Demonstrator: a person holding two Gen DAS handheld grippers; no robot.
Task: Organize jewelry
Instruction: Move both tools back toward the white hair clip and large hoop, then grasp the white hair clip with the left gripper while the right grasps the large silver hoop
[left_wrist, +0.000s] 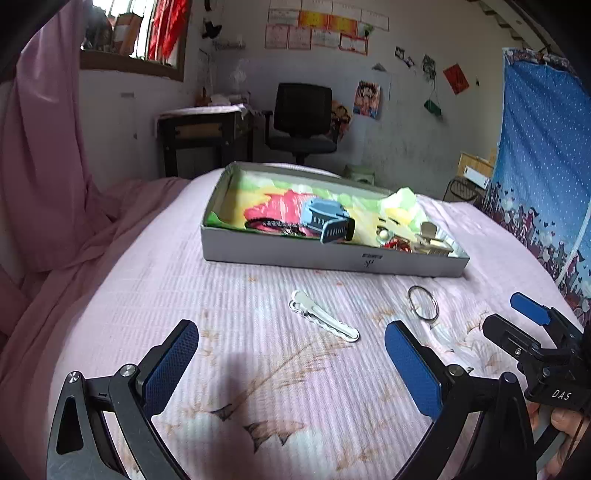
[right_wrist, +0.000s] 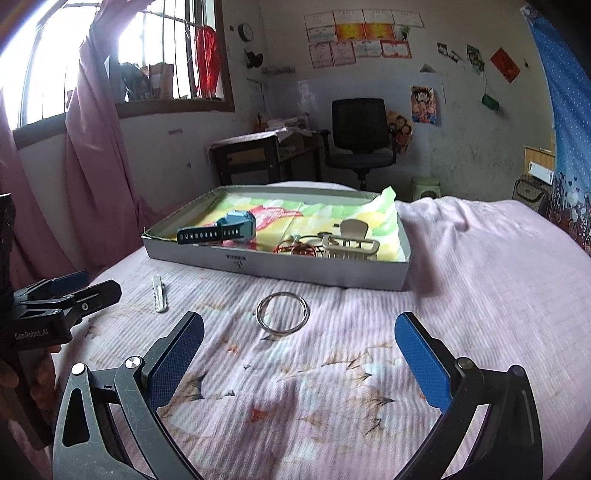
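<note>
A grey shallow box (left_wrist: 332, 260) (right_wrist: 280, 271) lined with coloured paper sits on the pink bedspread. Inside lie a blue watch (left_wrist: 325, 219) (right_wrist: 225, 229), a beige claw clip (left_wrist: 430, 236) (right_wrist: 351, 242) and reddish jewelry (left_wrist: 397, 244) (right_wrist: 295, 249). In front of the box lie a white hair clip (left_wrist: 323, 319) (right_wrist: 160, 288) and a metal ring (left_wrist: 423, 302) (right_wrist: 282, 311). My left gripper (left_wrist: 291, 350) is open and empty, just short of the hair clip. My right gripper (right_wrist: 299, 343) is open and empty, just short of the ring.
The bed's pink cover (left_wrist: 258, 387) spreads all round. Pink curtains (right_wrist: 92, 166) hang at the left. A desk (right_wrist: 258, 155) and black chair (right_wrist: 360, 133) stand behind the bed. A blue cloth (left_wrist: 539, 147) hangs at the right.
</note>
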